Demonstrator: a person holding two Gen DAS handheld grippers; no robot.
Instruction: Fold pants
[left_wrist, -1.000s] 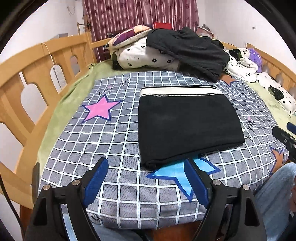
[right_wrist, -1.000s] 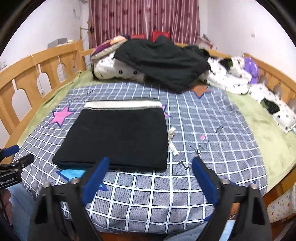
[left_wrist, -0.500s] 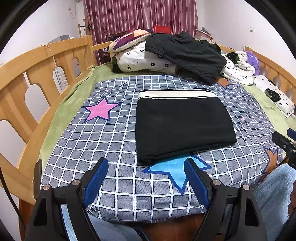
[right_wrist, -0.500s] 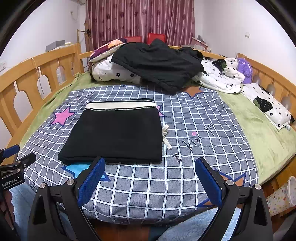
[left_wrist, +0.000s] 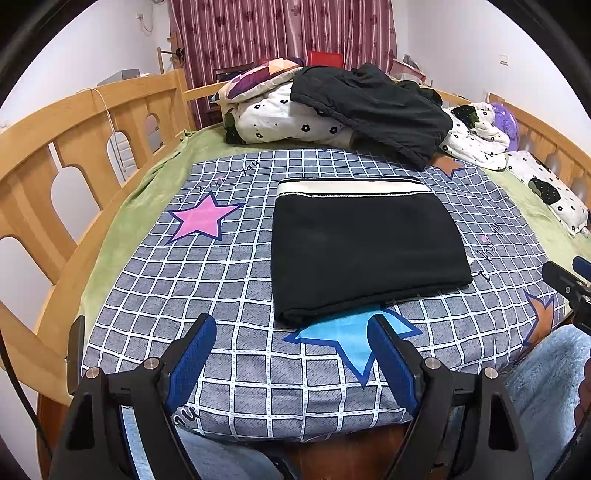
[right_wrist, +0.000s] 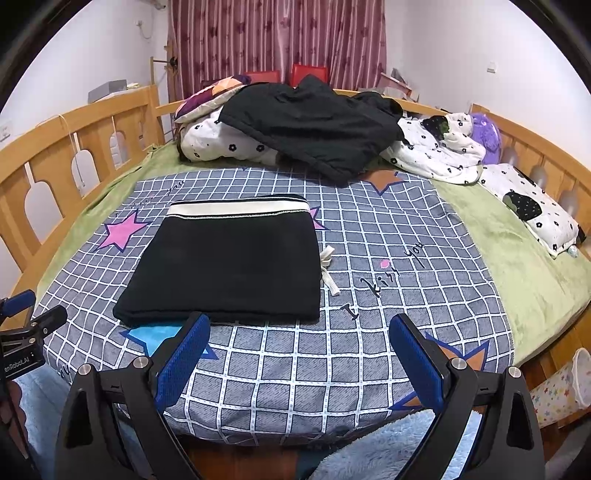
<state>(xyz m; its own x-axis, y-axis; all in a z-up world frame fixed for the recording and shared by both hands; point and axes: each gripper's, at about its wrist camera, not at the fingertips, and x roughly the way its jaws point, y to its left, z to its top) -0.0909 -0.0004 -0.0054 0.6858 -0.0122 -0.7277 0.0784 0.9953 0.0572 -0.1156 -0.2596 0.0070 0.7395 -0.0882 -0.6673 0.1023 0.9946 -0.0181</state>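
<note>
The black pants (left_wrist: 364, 249) lie folded into a flat rectangle on the checked sheet, white waistband at the far edge. They also show in the right wrist view (right_wrist: 229, 262), with a white drawstring (right_wrist: 327, 271) sticking out on the right. My left gripper (left_wrist: 291, 334) is open and empty, held back over the bed's near edge, short of the pants. My right gripper (right_wrist: 299, 332) is open and empty, also back at the near edge, just right of the pants' near corner.
A pile of dark clothes (left_wrist: 373, 107) and flowered bedding (left_wrist: 280, 118) lies at the far end. Wooden bed rails (left_wrist: 74, 147) run along both sides. A pillow (right_wrist: 532, 206) lies at the right. A starred bin (right_wrist: 565, 387) stands on the floor at the right.
Both grippers have drawn back and up from the pants toward the bed's near edge. The pants lie unchanged. Both grippers stay open.
</note>
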